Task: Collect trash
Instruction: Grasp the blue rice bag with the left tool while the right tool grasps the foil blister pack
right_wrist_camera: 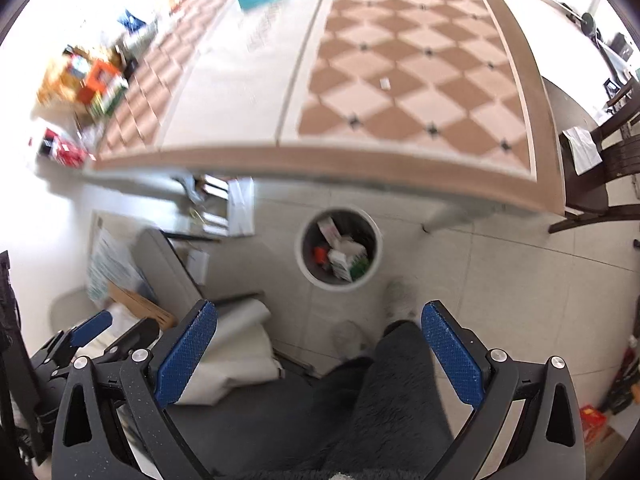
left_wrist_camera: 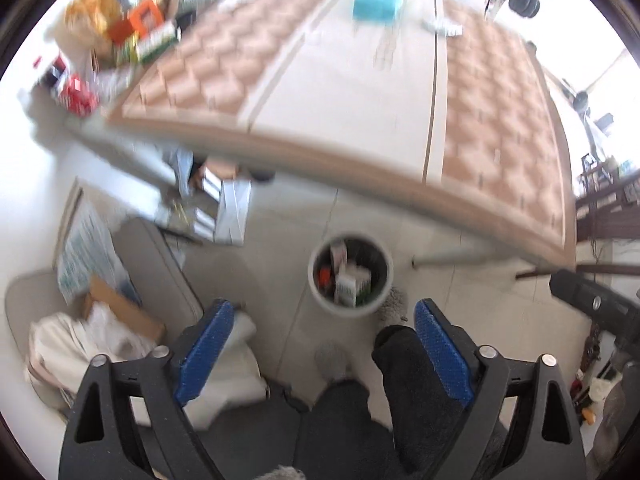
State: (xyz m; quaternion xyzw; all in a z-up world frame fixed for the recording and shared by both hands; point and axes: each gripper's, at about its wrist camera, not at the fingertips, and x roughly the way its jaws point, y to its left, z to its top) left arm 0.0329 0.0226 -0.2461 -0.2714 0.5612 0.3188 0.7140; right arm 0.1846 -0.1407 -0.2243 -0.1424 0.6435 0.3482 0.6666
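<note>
Pale floor tiles fill the lower half of both views, under a checkered table [right_wrist_camera: 416, 80]. At centre frame stands the round white bin [left_wrist_camera: 351, 275], already holding cartons. Both the left gripper [left_wrist_camera: 324, 320] and the right gripper [right_wrist_camera: 319, 320] hang above it, fingers spread wide and empty.

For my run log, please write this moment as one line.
left gripper: open, empty | right gripper: open, empty | trash bin: on floor, cartons inside | table: teal box on top
</note>
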